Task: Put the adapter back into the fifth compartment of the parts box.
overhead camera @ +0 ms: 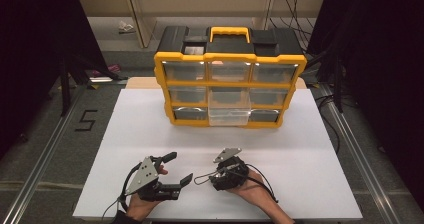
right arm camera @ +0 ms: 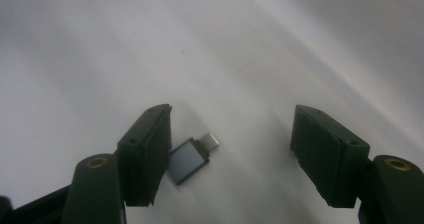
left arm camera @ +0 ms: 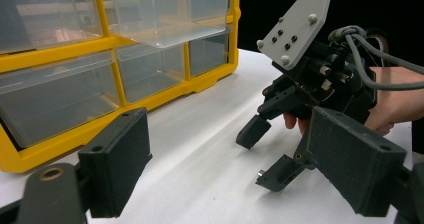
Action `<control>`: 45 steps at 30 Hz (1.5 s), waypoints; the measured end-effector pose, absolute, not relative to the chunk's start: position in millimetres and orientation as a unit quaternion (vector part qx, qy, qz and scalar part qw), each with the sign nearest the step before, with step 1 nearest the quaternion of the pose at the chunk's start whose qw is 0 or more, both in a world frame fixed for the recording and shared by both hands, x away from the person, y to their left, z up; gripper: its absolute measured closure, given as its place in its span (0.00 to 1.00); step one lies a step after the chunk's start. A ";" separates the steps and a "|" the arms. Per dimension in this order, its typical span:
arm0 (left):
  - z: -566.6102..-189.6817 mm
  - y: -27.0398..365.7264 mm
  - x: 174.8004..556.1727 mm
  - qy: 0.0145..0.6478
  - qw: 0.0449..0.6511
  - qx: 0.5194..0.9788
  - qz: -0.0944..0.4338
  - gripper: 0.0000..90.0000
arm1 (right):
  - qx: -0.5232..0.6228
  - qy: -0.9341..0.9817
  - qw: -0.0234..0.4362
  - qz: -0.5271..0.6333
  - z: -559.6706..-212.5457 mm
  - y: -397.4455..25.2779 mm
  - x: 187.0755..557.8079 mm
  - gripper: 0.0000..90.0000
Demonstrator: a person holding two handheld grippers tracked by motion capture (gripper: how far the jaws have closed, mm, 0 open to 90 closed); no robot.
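A small grey USB adapter with a metal plug lies flat on the white table. My right gripper points down over it, open; the adapter lies just inside the left jaw, and I cannot tell whether they touch. In the high view the right gripper is near the table's front centre. My left gripper lies a little to its left, open and holding nothing. The left gripper view looks past its own jaws at the right gripper.
A yellow and black organizer with clear drawers stands at the back middle of the white table. Its bottom middle drawer is pulled out toward me. Metal rails run along both sides of the table.
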State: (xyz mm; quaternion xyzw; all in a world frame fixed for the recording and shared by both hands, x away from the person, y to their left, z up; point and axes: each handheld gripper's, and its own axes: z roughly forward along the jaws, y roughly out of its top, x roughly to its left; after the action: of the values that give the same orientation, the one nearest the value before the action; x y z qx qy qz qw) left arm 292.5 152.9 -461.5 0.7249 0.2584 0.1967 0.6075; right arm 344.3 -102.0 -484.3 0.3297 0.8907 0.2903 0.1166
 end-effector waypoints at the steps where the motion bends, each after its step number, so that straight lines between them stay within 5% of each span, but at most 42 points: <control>1: -461.6 152.8 292.4 0.258 0.607 0.726 0.196 0.19 | 0.329 0.892 0.116 0.288 -484.3 -102.6 344.7 0.37; 12: -461.7 152.5 292.1 0.257 0.606 0.727 0.197 0.19 | 0.318 0.902 0.107 0.270 -480.8 -106.7 345.4 0.41; 38: -461.8 152.5 292.3 0.258 0.605 0.727 0.197 0.19 | 0.273 0.932 0.070 0.230 -471.8 -103.6 343.4 0.81; 45: -461.3 152.9 292.4 0.258 0.608 0.724 0.197 0.19 | 0.261 0.933 0.078 0.233 -468.6 -102.6 341.4 0.85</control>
State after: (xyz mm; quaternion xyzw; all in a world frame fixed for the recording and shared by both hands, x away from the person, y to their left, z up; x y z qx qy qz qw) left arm 292.4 152.9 -461.3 0.7245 0.2575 0.1969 0.6083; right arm 341.4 -102.6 -468.6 0.2614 0.9334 0.2331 0.0784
